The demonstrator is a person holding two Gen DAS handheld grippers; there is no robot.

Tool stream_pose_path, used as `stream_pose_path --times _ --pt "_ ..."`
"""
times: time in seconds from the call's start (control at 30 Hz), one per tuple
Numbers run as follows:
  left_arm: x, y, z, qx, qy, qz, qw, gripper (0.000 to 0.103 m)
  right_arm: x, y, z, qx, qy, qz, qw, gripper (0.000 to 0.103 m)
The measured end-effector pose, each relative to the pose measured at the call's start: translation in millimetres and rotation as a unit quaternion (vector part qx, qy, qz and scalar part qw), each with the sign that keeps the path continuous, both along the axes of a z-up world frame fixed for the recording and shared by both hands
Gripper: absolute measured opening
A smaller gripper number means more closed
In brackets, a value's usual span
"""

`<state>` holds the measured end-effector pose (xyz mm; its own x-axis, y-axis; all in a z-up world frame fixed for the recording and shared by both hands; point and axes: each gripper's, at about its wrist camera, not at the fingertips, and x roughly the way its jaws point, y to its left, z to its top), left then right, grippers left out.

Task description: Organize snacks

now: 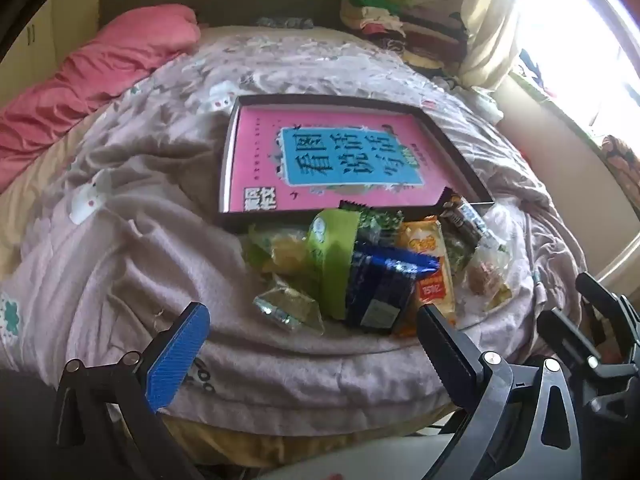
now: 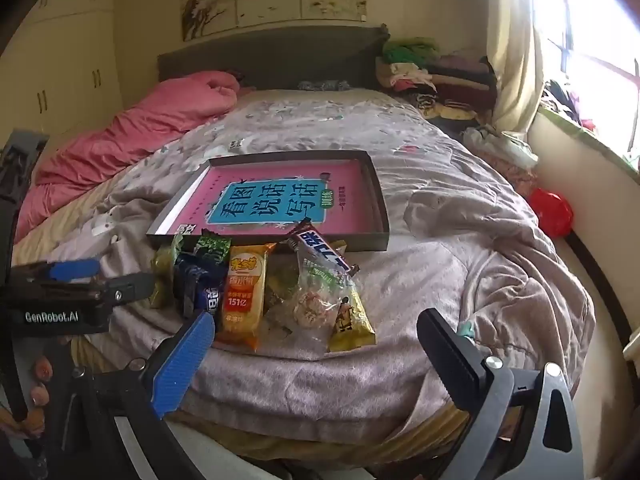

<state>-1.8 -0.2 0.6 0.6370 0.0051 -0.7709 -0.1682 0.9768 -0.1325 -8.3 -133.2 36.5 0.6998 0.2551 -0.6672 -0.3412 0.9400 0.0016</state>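
My left claw point(image 1: 314, 334) is spread wide and holds nothing. My right claw point(image 2: 316, 334) is spread wide too. The snacks point(image 2: 256, 288) lie in a heap on the blanket point(image 2: 440, 280), just in front of both claws. Behind the heap sits a flat box point(image 2: 380, 200) with a pink book point(image 2: 280, 200) inside. One chocolate bar point(image 2: 320, 250) leans on the box edge.

The blue packet point(image 1: 380, 284) and green packet point(image 1: 334, 252) overlap the rest of the snack pile point(image 2: 280, 292) — covered wrappers cannot be read — and the window point(image 2: 592, 52) is blown out to white glare.
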Motion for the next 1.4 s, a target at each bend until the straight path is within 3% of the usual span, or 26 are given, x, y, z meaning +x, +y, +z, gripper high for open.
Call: stream_pose_path --times 0.13,0.23,0.43,1.4 --pt "-11 -6 -4 0.012 -0.006 0.001 0.9999 0.102 -5 -2 3 0.022 0.011 -0.005 1.0 0.102" --pt "-3 -11 -6 0.014 0.019 -0.003 0.9997 0.102 1 -5 1 0.032 0.03 -0.015 0.999 0.102" --pt "-1 -1 0 0.012 0.017 -0.002 0.9998 0.102 -1 -5 6 0.03 0.009 -0.012 0.999 0.102" --pt "-4 -10 2 0.025 0.012 -0.015 0.9995 0.102 3 -11 2 0.04 0.018 -0.021 0.999 0.102"
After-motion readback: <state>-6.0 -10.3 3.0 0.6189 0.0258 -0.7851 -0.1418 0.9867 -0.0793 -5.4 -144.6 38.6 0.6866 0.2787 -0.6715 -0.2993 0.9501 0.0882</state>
